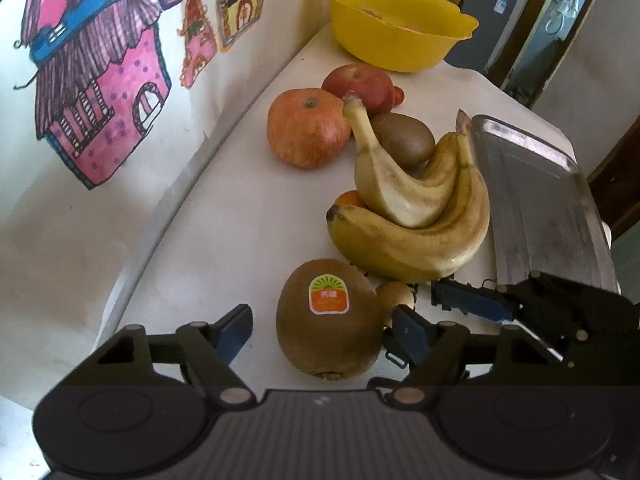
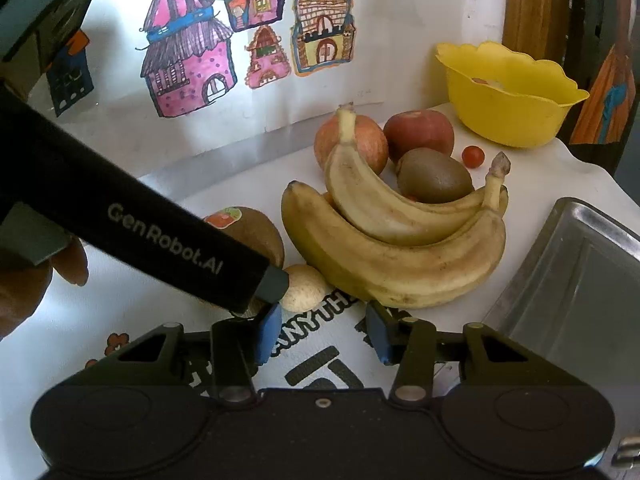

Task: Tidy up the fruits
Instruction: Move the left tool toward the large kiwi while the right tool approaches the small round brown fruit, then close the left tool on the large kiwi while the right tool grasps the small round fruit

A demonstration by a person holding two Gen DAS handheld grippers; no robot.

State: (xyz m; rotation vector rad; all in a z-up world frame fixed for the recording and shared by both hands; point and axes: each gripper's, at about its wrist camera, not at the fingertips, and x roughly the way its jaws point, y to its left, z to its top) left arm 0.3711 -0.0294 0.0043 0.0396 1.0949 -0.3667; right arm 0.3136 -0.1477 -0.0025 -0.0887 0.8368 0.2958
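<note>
A stickered kiwi (image 1: 329, 316) lies between the open jaws of my left gripper (image 1: 324, 330), which are not closed on it. A small tan longan (image 1: 394, 298) sits just right of it. Beyond lie a bunch of bananas (image 1: 408, 216), a second kiwi (image 1: 404, 140), two apples (image 1: 306, 132) and a cherry tomato (image 2: 473, 156). My right gripper (image 2: 320, 332) is open and empty, just short of the longan (image 2: 302, 288) and bananas (image 2: 396, 248). The left gripper's body (image 2: 132, 216) crosses the right wrist view and hides part of the stickered kiwi (image 2: 252, 230).
A yellow bowl (image 1: 400, 28) stands at the table's far end with something pale inside. A metal tray (image 1: 536, 200) lies to the right of the bananas. A wall with house drawings (image 1: 100, 80) runs along the left. An orange fruit (image 1: 350, 199) peeks from behind the bananas.
</note>
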